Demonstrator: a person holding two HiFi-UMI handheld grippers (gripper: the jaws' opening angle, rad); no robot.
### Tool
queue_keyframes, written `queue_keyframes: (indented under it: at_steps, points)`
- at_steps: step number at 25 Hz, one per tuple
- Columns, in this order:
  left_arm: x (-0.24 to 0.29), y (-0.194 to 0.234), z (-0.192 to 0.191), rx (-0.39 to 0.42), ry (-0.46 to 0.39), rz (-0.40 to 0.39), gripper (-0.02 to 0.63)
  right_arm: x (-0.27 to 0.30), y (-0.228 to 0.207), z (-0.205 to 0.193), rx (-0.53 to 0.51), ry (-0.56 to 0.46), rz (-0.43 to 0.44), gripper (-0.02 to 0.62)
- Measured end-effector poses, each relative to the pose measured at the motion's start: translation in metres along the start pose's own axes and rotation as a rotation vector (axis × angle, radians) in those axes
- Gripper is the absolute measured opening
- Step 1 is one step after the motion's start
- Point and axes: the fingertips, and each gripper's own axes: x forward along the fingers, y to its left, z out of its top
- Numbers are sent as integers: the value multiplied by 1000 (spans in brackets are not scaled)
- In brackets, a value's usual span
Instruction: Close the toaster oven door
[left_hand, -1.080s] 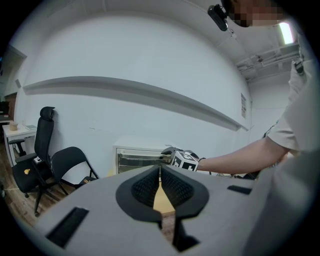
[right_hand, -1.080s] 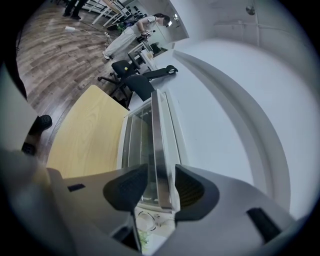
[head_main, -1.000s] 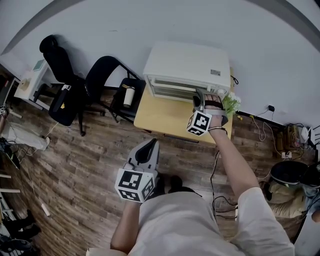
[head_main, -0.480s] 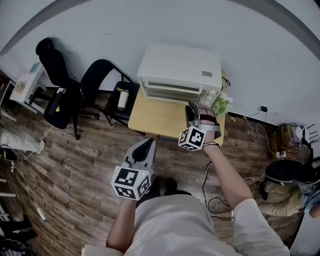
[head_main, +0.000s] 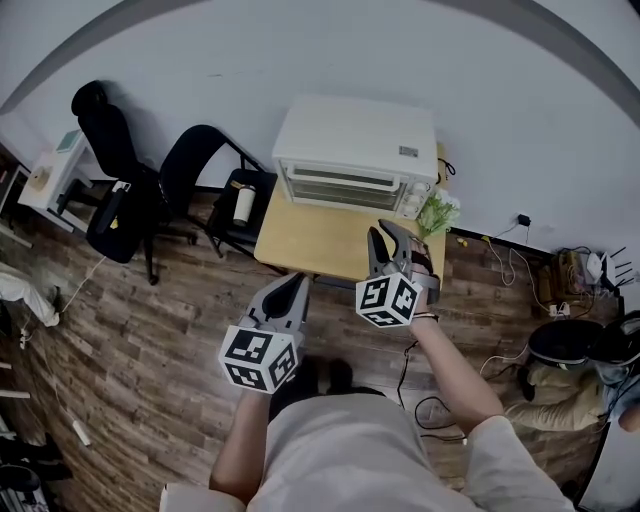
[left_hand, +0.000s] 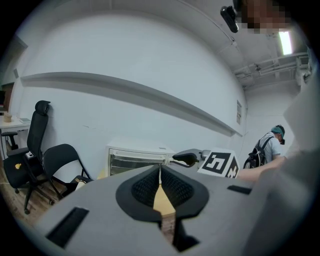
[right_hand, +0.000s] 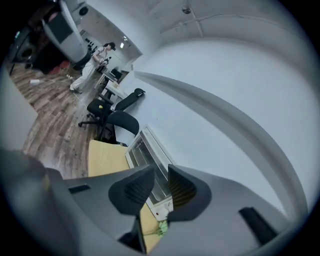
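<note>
The white toaster oven (head_main: 355, 150) stands at the back of a small wooden table (head_main: 310, 238), its glass door upright against the front. My right gripper (head_main: 385, 238) hovers over the table's near right part, apart from the oven. Its jaws have just been closing and stand open by a narrow gap with nothing between them. In the right gripper view (right_hand: 161, 169) the oven (right_hand: 147, 150) shows beyond the tips. My left gripper (head_main: 297, 284) hangs lower, in front of the table, shut with its pads touching (left_hand: 160, 169). The oven (left_hand: 136, 160) lies ahead of it.
Two black office chairs (head_main: 120, 190) (head_main: 215, 150) stand left of the table, one with a bottle (head_main: 240, 205) on its seat. A green plant (head_main: 437, 212) sits at the table's right edge. Cables (head_main: 520, 262) lie on the floor at right. A person with a backpack (left_hand: 267, 147) stands far right.
My right gripper has drawn back from the oven's front toward me, risen and rolled, and its jaws have narrowed. The left gripper has stayed put.
</note>
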Motion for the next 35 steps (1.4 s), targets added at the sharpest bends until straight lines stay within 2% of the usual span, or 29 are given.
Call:
queue_keyframes:
  at_steps: [14,22,35]
  points:
    - [3,-16,14,20,-19,-37,14,-69,-4,41,442,-150,129,31]
    - [2,-24,15,16,-25,-51,14,-100,-6,58,552,-224,177,12]
    - [-1,-35,17,17,-37,-68,14,-130,6,68,645,-300,231,-3]
